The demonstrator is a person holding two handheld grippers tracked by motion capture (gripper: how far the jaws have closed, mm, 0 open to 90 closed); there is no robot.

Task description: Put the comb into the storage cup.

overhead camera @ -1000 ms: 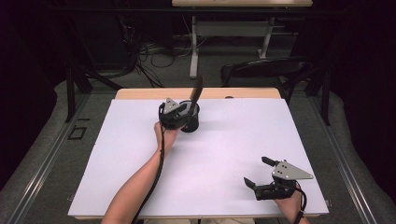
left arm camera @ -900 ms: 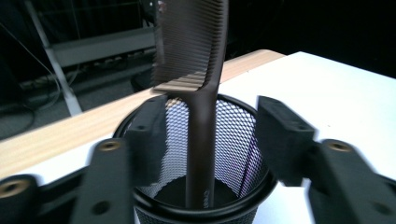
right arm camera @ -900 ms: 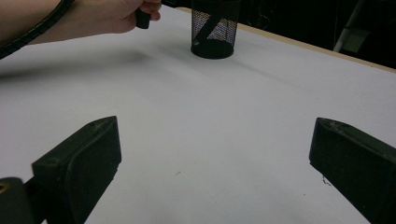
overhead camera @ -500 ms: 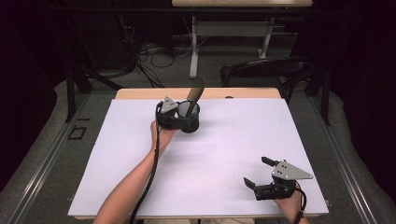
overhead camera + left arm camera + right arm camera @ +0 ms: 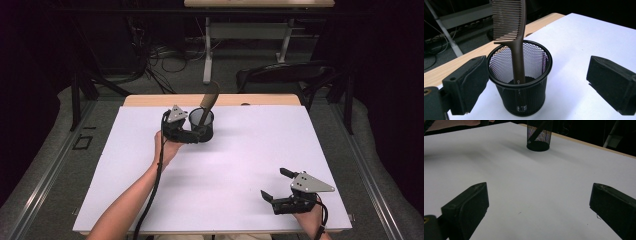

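Inside cup (image 5: pixel 520 82): comb (image 5: pixel 511 27) stands handle-down, placing done. Left gripper (image 5: pixel 192 135) beside cup, jaws just opened, released. Right gripper (image 5: pixel 276 186) well apart, jaws spread, empty.

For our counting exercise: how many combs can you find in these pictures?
1. A brown comb stands handle-down in the black mesh cup near the table's far edge; the mesh shows nothing else inside.
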